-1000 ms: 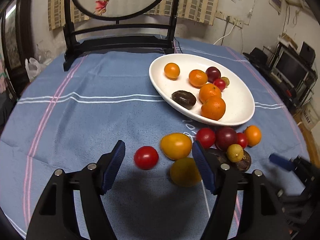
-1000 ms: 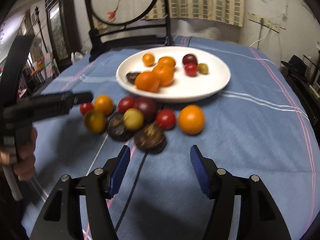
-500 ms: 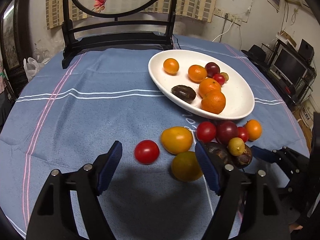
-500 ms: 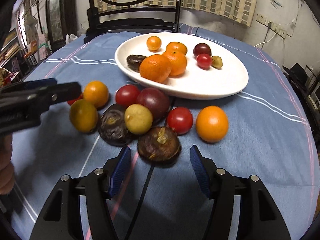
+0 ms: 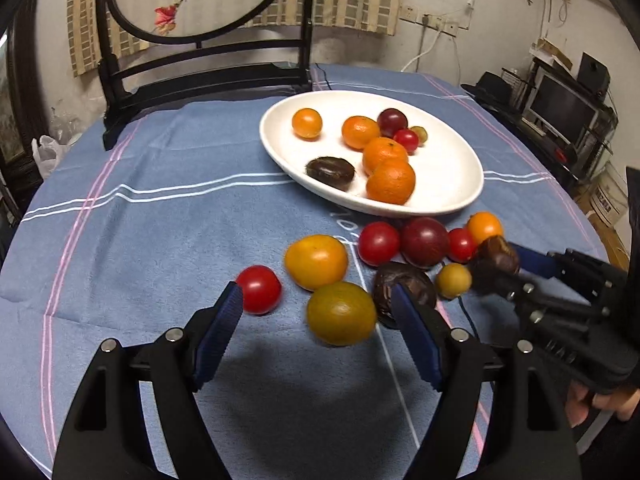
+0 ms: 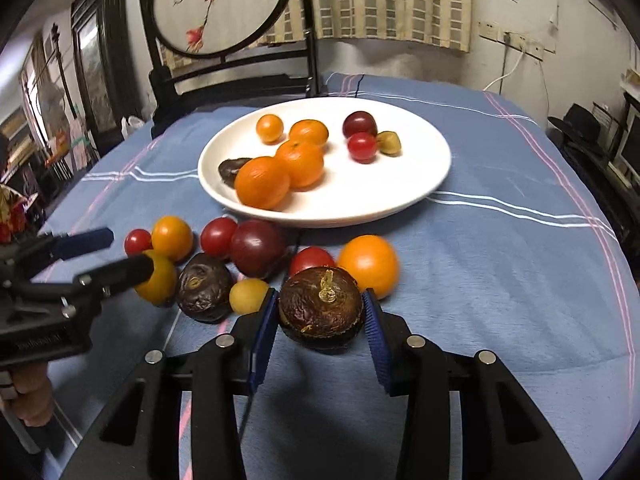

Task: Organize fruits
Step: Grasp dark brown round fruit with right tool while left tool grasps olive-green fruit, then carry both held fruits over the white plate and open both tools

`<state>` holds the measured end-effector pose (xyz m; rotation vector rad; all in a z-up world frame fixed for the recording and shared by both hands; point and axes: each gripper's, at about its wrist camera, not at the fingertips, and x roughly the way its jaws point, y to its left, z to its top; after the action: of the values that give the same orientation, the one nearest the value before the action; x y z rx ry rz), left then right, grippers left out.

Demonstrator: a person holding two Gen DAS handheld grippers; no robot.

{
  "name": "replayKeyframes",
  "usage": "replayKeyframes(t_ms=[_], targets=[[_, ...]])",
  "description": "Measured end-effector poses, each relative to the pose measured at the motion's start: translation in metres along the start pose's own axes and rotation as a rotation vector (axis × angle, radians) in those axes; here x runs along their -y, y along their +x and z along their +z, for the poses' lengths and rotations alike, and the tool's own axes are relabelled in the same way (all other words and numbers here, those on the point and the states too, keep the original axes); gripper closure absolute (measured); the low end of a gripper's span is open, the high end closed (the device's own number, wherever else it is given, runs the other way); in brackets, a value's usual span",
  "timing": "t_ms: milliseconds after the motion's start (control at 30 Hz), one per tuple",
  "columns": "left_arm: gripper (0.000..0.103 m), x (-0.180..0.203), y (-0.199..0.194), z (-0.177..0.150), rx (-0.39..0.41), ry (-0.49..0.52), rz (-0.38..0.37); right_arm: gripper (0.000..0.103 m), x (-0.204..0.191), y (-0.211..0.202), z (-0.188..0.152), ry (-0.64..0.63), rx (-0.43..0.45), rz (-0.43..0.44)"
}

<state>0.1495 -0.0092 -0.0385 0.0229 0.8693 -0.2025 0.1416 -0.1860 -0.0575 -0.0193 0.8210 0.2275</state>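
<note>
A white plate (image 6: 400,196) (image 5: 452,184) holds several oranges, small tomatoes and a dark wrinkled fruit. Loose fruits lie on the blue cloth in front of it. My right gripper (image 6: 320,320) is shut on a dark brown wrinkled fruit (image 6: 321,312), which also shows in the left wrist view (image 5: 495,262) raised slightly above the cloth. My left gripper (image 5: 320,320) is open, its fingers on either side of a yellow-green fruit (image 5: 341,313), with a red tomato (image 5: 259,289) by the left finger and another dark fruit (image 5: 400,284) behind the right finger.
A black wooden stand with a round embroidered screen (image 5: 200,4) stands at the table's far edge. An orange fruit (image 6: 369,266), a dark red plum (image 6: 256,247) and a small yellow fruit (image 6: 248,295) crowd around the held fruit. Shelves and monitors (image 5: 568,108) are at the right.
My right gripper has moved forward and closed on the dark brown fruit. My left gripper has advanced so the yellow-green fruit sits between its open fingers.
</note>
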Motion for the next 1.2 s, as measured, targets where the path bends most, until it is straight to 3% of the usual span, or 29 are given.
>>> replayKeyframes(t_ms=[267, 400, 567, 767, 933, 1100, 1200], targets=[[0.03, 0.012, 0.006, -0.016, -0.047, 0.036, 0.012, 0.06, 0.007, -0.007, 0.001, 0.022, 0.022, 0.01], [0.051, 0.015, 0.02, -0.018, -0.104, 0.043, -0.023, 0.06, 0.005, -0.016, 0.001, 0.015, 0.052, 0.018], [0.062, 0.017, 0.032, -0.004, -0.101, 0.076, 0.011, 0.06, 0.001, -0.024, 0.001, 0.003, 0.077, 0.038], [0.063, 0.016, 0.031, -0.005, -0.082, 0.072, 0.021, 0.06, 0.0, -0.021, 0.0, 0.001, 0.065, 0.036], [0.063, 0.011, 0.002, 0.005, -0.029, 0.042, -0.005, 0.06, 0.006, -0.026, 0.002, 0.039, 0.096, 0.05], [0.063, 0.011, -0.019, 0.045, 0.037, 0.016, -0.033, 0.06, 0.02, -0.032, 0.015, 0.143, 0.091, 0.062], [0.063, 0.012, -0.014, 0.072, 0.055, 0.0, -0.044, 0.06, 0.02, -0.033, 0.031, 0.113, 0.101, 0.04]])
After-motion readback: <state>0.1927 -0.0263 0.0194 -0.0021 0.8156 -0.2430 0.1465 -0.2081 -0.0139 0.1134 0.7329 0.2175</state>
